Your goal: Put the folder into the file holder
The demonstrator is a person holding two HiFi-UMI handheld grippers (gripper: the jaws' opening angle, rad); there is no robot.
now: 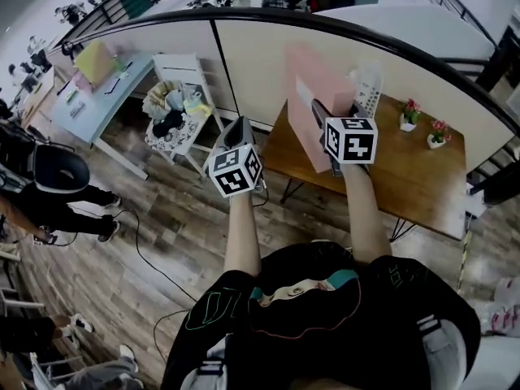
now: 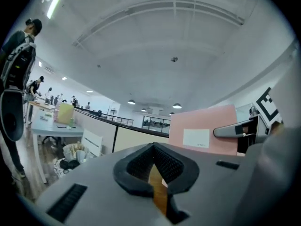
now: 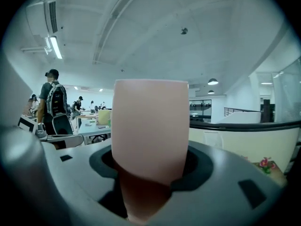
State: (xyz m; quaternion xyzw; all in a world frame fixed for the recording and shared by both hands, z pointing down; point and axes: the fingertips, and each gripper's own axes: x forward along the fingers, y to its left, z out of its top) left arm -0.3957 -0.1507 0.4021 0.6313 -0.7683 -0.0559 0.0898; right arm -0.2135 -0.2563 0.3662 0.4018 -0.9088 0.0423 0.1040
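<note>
Right gripper view shows the right gripper (image 3: pixel 149 163) clamped on the folder (image 3: pixel 148 126), a pale pink flat board standing upright with a white label on one face. Head view places it over the wooden table's (image 1: pixel 406 169) left part, near the white mesh file holder (image 1: pixel 367 88). The left gripper's (image 2: pixel 153 166) jaws are together and empty.

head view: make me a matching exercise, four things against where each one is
Things:
1 pink folder
2 white file holder
3 flower pots
4 left tool

Places:
A left of the wooden table, empty
B table's far right part
C clamped in the right tool
D on the table, just beyond the right tool

Pairs: 1-C; 2-D; 3-B; 4-A
</note>
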